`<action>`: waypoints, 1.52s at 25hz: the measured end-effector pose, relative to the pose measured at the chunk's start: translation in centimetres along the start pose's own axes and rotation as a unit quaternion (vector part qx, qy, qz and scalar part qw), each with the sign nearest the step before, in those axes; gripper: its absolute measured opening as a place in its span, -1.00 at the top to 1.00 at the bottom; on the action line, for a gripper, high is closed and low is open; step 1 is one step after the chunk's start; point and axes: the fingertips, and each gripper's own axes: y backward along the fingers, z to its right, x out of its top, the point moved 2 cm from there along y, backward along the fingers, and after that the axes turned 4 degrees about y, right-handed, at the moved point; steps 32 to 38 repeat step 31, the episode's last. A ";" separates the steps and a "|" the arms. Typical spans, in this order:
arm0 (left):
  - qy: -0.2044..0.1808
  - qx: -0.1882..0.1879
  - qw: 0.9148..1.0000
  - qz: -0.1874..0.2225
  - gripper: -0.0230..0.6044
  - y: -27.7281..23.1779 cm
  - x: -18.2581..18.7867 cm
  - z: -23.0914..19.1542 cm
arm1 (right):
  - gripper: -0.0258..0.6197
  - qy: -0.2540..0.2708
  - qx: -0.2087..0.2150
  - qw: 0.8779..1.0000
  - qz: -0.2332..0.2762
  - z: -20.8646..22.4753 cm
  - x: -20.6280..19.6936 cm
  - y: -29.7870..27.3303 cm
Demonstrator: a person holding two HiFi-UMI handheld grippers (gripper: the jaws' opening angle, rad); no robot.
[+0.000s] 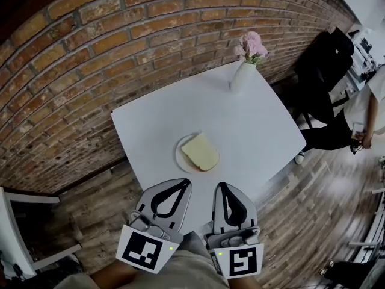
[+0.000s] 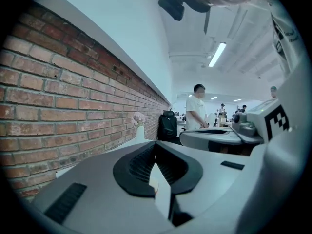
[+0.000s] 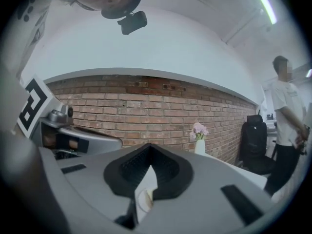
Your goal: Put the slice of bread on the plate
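Note:
A pale slice of bread (image 1: pixel 200 152) lies flat on a small white plate (image 1: pixel 182 159) near the front of the white table (image 1: pixel 264 131). My left gripper (image 1: pixel 183 185) and right gripper (image 1: pixel 221 187) hover side by side just short of the table's front edge, pointing at the plate. Both are shut with nothing between the jaws. In the left gripper view the left gripper (image 2: pixel 156 144) has its jaws closed tip to tip. In the right gripper view the right gripper (image 3: pixel 150 146) is closed too, and a bit of the plate (image 3: pixel 141 199) shows below through the gap.
A white vase (image 1: pixel 242 76) with pink flowers (image 1: pixel 251 46) stands at the table's far corner by the brick wall (image 1: pixel 90 71). A black chair (image 1: pixel 325 65) and a standing person (image 1: pixel 376 101) are at the right. A white chair (image 1: pixel 18 221) is at the left.

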 end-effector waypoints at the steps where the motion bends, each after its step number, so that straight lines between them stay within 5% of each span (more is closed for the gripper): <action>1: -0.001 -0.001 1.000 0.001 0.90 0.2 0.2 0.2 | 0.90 -0.002 0.004 1.000 0.001 -0.3 0.3 0.4; 38: 0.003 0.016 0.999 0.027 0.90 2.4 0.1 5.5 | 0.90 -0.016 0.052 0.999 0.005 -1.0 0.7 6.4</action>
